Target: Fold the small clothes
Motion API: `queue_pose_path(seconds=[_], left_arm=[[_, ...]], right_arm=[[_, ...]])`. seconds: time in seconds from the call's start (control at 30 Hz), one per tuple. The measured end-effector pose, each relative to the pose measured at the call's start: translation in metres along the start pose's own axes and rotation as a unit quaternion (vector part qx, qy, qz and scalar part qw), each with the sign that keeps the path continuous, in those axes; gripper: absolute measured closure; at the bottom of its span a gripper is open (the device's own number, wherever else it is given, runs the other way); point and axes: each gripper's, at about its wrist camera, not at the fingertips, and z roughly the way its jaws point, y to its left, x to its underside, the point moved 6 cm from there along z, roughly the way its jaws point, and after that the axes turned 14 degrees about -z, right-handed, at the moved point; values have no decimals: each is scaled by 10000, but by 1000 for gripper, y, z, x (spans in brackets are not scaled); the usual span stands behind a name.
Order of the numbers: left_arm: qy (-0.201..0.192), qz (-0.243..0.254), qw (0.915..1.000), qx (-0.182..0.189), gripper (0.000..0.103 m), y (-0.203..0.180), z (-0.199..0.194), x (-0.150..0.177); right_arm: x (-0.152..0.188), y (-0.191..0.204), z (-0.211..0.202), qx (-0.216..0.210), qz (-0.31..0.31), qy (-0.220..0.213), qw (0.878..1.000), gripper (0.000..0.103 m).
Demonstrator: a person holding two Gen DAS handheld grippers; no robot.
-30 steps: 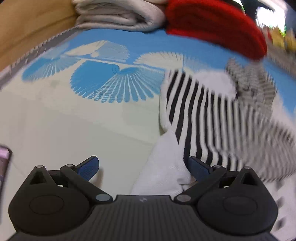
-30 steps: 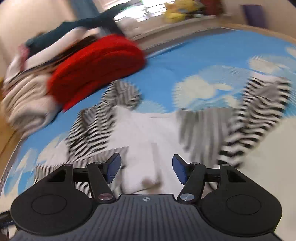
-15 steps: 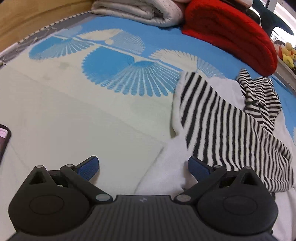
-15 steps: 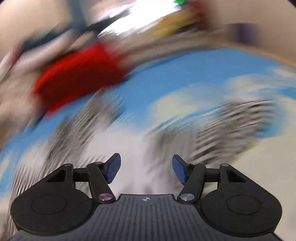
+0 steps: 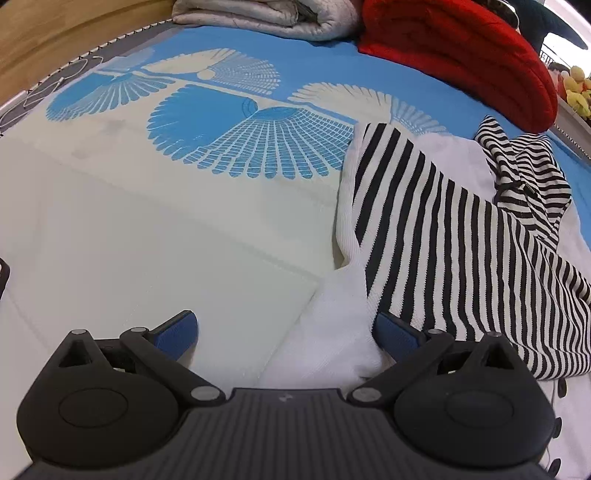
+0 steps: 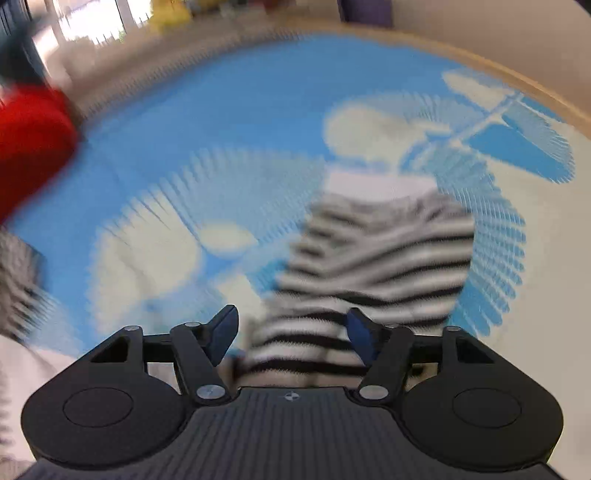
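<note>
1. Here the black-and-white striped garment [image 5: 454, 236] lies crumpled on the blue fan-patterned mat [image 5: 229, 122], beside a folded red blanket [image 5: 458, 55].
2. My left gripper [image 5: 284, 332] is spread wide and grips nothing, its right pad against the garment's white edge.
3. My right gripper [image 6: 291, 332] gapes over a blurred striped sleeve [image 6: 376, 258].

A blue-and-cream fan-patterned mat [image 5: 207, 122] is covering the wooden floor [image 5: 55, 33]; daylight is glaring through a window [image 6: 92, 18] behind it.
</note>
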Motion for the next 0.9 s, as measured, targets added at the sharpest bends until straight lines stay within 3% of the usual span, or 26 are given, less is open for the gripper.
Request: queue_pose_path(seconds=[0.03,0.17,0.27,0.3,0.33,0.37,0.4,0.47,0.5,0.53,0.63,0.7,0.8,0.9], left_arm=[[5,-7,10000,9,0,1,0,0],[-6,-8,10000,-8,0,0,0,0],[-23,1,10000,-14,0,-2,-3,1],[-23,-5,10000,-15,0,-2,-3,2],[-18,-18,10000,-13,0,-2,-4,3],[-10,-29,10000,-7,0,-1,-4,3],[-7,-42,10000,8,0,0,-5,4],[-12,-89,10000,16,0,1,-6,4],[-3,-122,9999,22,0,2,-6,4],[0,-155,9999,26,0,2,-6,4],[22,-206,9998,21,0,2,-5,4],[29,-227,9997,26,0,2,-4,4],[37,-211,9998,22,0,0,-2,4],[38,-136,9999,27,0,-1,-1,4]], right_arm=[[0,-7,-6,-61,31,-154,9999,98],[26,-83,-49,-713,1410,-641,9854,98],[81,-156,-72,-1027,2440,-554,9627,97],[109,-178,-73,-1157,2829,-321,9516,93],[134,-194,-73,-1235,3139,-145,9413,80],[157,-207,-74,-1379,3343,-190,9321,85],[171,-216,-81,-1417,3337,-417,9310,85],[178,-227,-97,-843,2996,-662,9480,78],[174,-229,-103,-523,2809,-771,9552,53],[167,-228,-108,-354,2626,-904,9600,37],[129,-194,-120,-357,1295,-1472,9799,37],[112,-162,-125,-579,376,-1692,9832,34],[101,-103,-117,-1073,-863,-1517,9788,32],[107,-63,-87,-1133,-1481,-998,9774,27]])
